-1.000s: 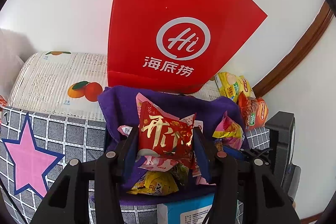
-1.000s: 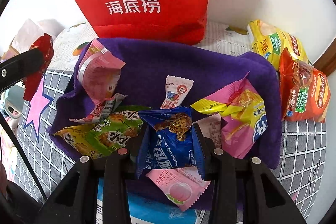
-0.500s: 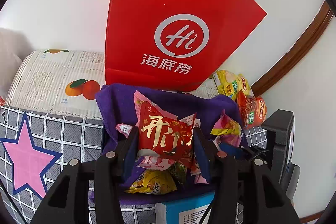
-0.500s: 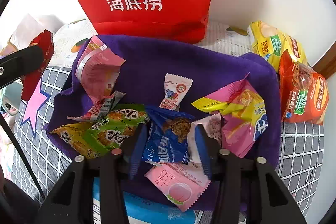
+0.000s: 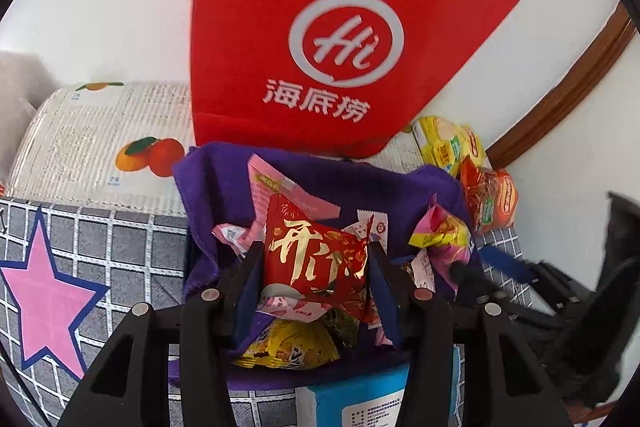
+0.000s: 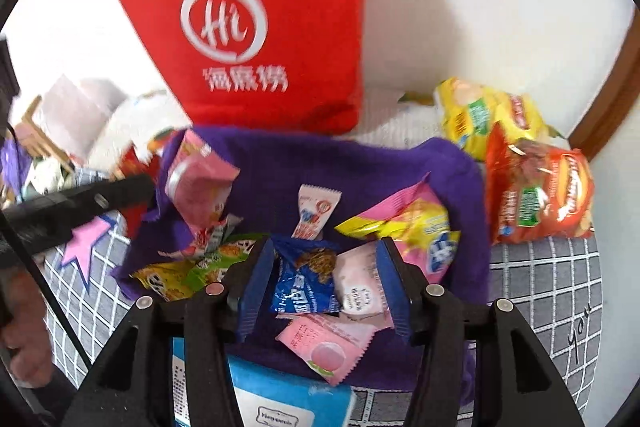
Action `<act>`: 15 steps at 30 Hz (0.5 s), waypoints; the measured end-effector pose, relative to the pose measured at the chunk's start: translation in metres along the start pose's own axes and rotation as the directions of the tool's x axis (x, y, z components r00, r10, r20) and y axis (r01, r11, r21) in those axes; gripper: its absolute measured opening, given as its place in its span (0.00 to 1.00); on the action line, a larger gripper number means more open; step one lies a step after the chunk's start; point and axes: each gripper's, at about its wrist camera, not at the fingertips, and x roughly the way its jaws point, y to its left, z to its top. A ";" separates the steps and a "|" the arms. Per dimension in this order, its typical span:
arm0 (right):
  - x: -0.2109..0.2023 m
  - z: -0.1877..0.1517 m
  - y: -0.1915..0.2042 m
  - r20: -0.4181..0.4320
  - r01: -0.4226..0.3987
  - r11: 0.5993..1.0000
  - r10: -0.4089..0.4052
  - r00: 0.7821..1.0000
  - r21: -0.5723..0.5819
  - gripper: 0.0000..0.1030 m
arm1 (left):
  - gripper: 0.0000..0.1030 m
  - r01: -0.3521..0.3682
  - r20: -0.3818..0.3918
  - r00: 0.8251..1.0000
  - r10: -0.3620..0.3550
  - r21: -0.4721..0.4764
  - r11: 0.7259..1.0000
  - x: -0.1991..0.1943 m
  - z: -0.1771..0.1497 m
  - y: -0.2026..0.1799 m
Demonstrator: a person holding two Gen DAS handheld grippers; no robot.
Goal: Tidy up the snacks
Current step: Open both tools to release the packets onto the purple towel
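My left gripper point(image 5: 316, 263) is shut on a red snack packet with gold characters point(image 5: 316, 259), held above a purple cloth point(image 5: 216, 183) strewn with snacks. My right gripper point(image 6: 326, 267) is open over the same purple cloth point(image 6: 360, 163); a blue cookie packet point(image 6: 306, 279) and a pale pink packet point(image 6: 358, 283) lie between its fingers, not gripped. A pink peach packet point(image 6: 326, 345), a white candy point(image 6: 316, 211), a pink-yellow packet point(image 6: 416, 223) and green-yellow packets point(image 6: 188, 263) lie around. The left gripper's arm point(image 6: 76, 207) shows at the left of the right wrist view.
A red "Hi" paper bag point(image 5: 336, 39) point(image 6: 260, 27) stands against the white wall behind the cloth. Yellow point(image 6: 480, 115) and orange point(image 6: 536, 195) chip bags lie at the right. A blue-white box point(image 6: 280, 395) sits at the near edge. The surface is a grey checked sheet point(image 5: 100, 251) with a pink star.
My right gripper has opened and let go of the blue cookie packet, and the view has pulled back and tilted. My left gripper keeps the red packet and has shifted slightly.
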 end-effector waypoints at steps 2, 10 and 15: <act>-0.007 0.000 -0.006 0.020 0.003 1.000 -0.004 1.000 0.015 0.56 | 0.46 0.001 -0.016 1.000 -0.001 0.007 1.000 0.006 -0.002 -0.004; -0.016 0.000 -0.026 0.043 0.010 0.997 -0.013 0.999 0.074 0.56 | 0.47 -0.001 -0.091 0.996 0.005 0.044 0.999 0.031 -0.011 -0.020; -0.018 -0.001 -0.028 0.048 0.006 0.997 -0.010 0.999 0.083 0.56 | 0.47 -0.007 -0.111 0.994 0.013 0.055 0.998 0.038 -0.012 -0.023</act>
